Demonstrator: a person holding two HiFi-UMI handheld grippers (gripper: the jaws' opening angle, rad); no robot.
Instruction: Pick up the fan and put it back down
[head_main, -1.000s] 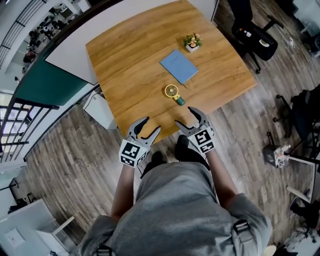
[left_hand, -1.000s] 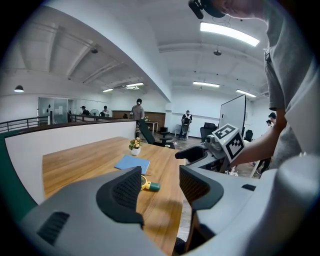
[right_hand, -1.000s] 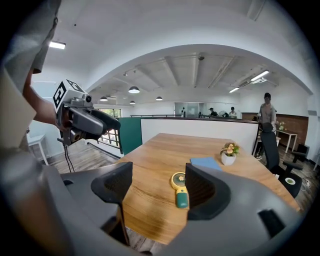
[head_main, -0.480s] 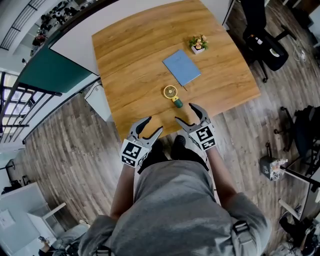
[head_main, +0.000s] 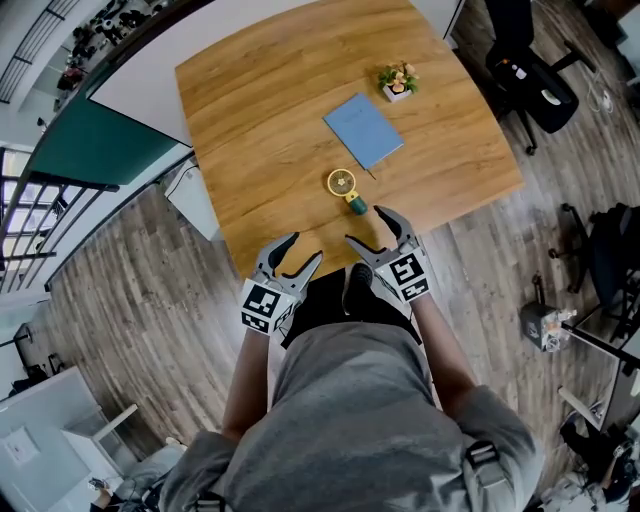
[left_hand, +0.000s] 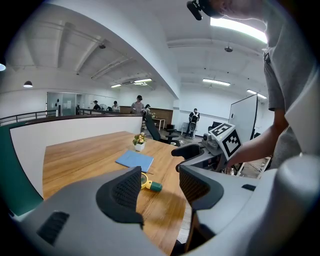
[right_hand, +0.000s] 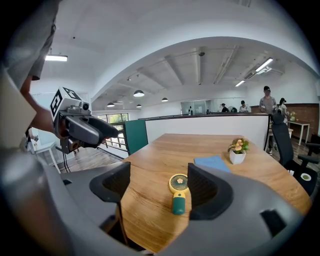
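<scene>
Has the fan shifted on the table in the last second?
No. The fan lies in the same spot on the table, its head just off the near corner of the blue notebook, handle pointing toward the near edge.

You're in a grey short-sleeved tee with dark buckled straps over the shoulders, plus dark shoes. Both the left gripper and right gripper are light grey, with black ribbed pads and black-and-white marker cubes.
</scene>
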